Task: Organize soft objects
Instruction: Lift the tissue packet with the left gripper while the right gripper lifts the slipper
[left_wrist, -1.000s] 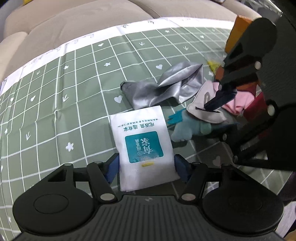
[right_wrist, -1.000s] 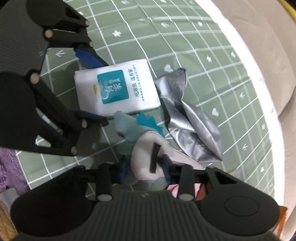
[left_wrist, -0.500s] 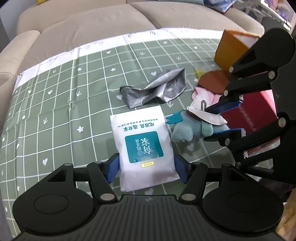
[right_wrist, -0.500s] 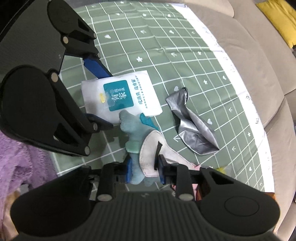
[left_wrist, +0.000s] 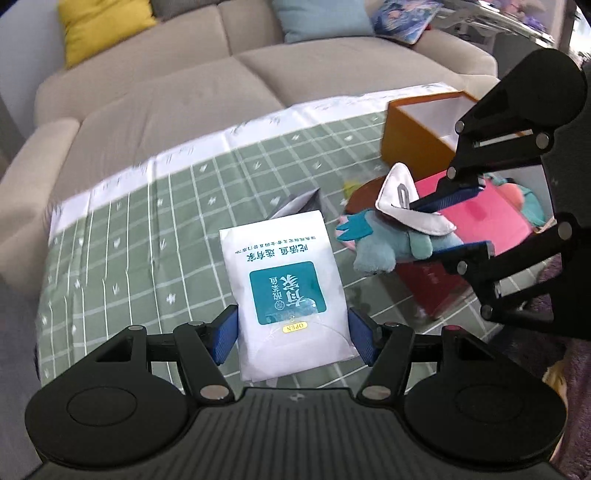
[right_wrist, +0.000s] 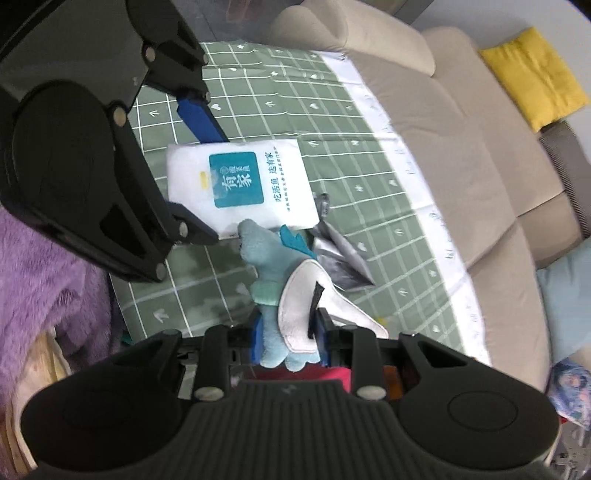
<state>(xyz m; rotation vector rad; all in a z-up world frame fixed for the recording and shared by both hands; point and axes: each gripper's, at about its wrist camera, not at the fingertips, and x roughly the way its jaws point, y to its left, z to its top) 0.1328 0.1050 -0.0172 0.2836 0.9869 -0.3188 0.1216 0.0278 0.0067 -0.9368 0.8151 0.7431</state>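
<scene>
Carry step in hand: left gripper (left_wrist: 293, 334) clamped the white tissue pack (left_wrist: 286, 291), right gripper (right_wrist: 288, 341) clamped the blue plush toy (right_wrist: 275, 291), both clear of the surface (left_wrist: 147, 236). Next move: deposit into the orange box (left_wrist: 417, 136).

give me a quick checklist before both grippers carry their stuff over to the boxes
1. Left gripper pads clamp the white tissue pack at both edges: ok.
2. Right gripper shut on the blue plush toy: ok.
3. White flap on the plush caught in the same grip: ok.
4. Both items lifted off the green checked tablecloth: ok.
5. Orange box open, with room inside: ok.
6. Silver foil bag clear of both loads: cannot tell, partly hidden.
</scene>
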